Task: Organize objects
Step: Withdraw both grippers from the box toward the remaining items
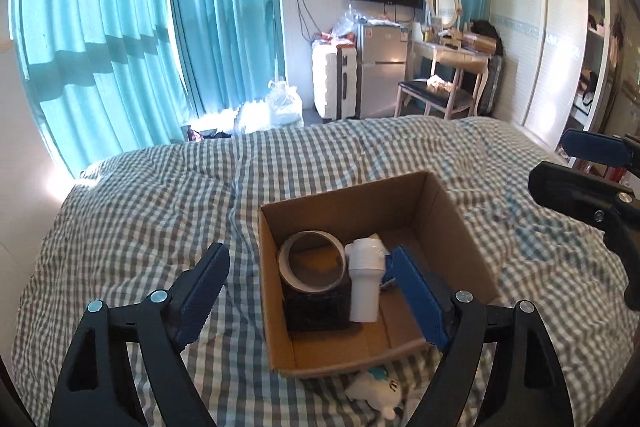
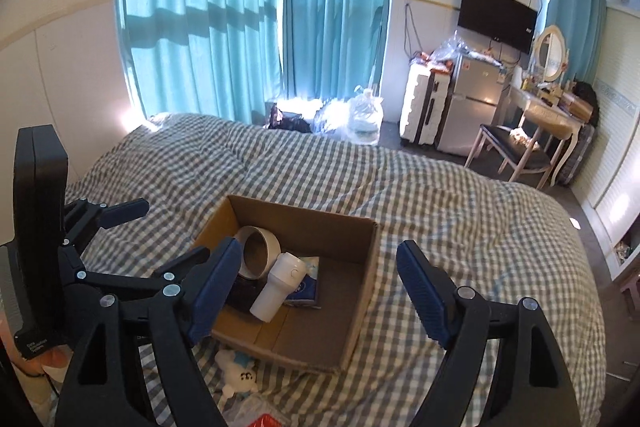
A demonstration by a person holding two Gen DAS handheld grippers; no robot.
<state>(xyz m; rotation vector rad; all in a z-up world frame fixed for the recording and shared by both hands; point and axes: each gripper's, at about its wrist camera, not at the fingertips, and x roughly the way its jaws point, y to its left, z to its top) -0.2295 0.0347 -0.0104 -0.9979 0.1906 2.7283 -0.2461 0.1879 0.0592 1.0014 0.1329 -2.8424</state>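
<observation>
The left hand-held gripper [image 1: 308,291] stands wide with nothing between its fingers, hovering over the near side of the cardboard box [image 1: 440,211]; its right finger overlaps the box's near right wall at about 4 o'clock in the left wrist view. The right hand-held gripper [image 2: 320,291] is likewise spread wide and empty, framing the box from the other side.

Inside the box, a roll of tape [image 1: 312,259] leans at about 9 o'clock of the interior, resting on a dark block [image 1: 316,311], and a white bottle [image 1: 366,279] lies just beside it, toward the centre. A blue-and-white packet [image 2: 306,283] peeks out beneath the bottle in the right wrist view.

By my reading the sorting is partly done: these pieces are already boxed. Left outside, on the checked bed [image 1: 140,219], a small white plush toy [image 1: 380,393] lies just beyond the box's near wall at 6 o'clock, and something red and clear [image 2: 268,419] shows at the bottom edge.
</observation>
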